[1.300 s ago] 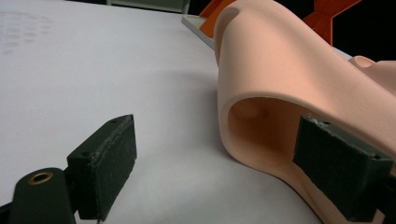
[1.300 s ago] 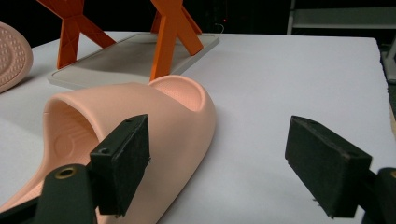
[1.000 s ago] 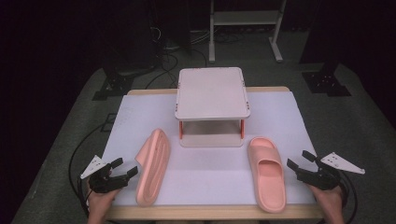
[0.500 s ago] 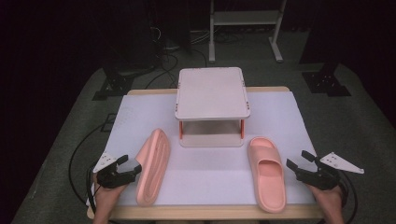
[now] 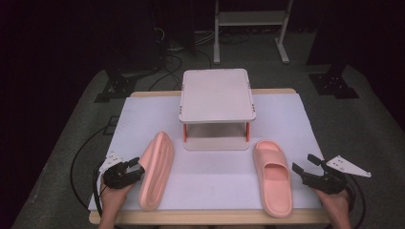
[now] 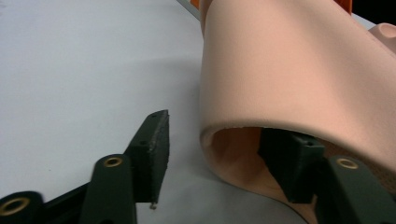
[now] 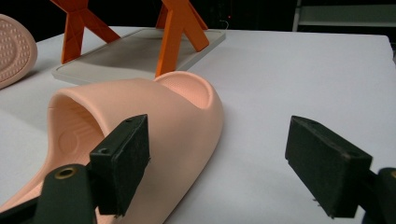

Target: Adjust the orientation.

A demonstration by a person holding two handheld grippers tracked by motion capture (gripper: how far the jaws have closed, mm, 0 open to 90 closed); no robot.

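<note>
The white-covered tabletop (image 5: 143,114) carries a small two-tier shoe rack (image 5: 217,95) at its middle, with a pink slide sandal on either side of it. The left sandal (image 5: 156,169) lies tipped on its edge, sole toward the person's left; the right sandal (image 5: 272,176) sits flat and upright, just beside the rack's foot.

The step in hand looks like gripping the left sandal. The left tool (image 6: 219,154) has just been closing its jaws around the sandal's strap: one jaw sits inside the opening under the strap, the other stands outside with a gap still showing, so the strap is between them but not yet pinched. The next move likely calls for finishing the squeeze, then lifting and righting the sandal toward the rack.

The right tool (image 7: 217,163) waits with jaws wide apart, just beside the right sandal and not touching it.

The inner jaw's contact is hidden under the strap, and the rack's lower shelf lies mostly in shadow.
</note>
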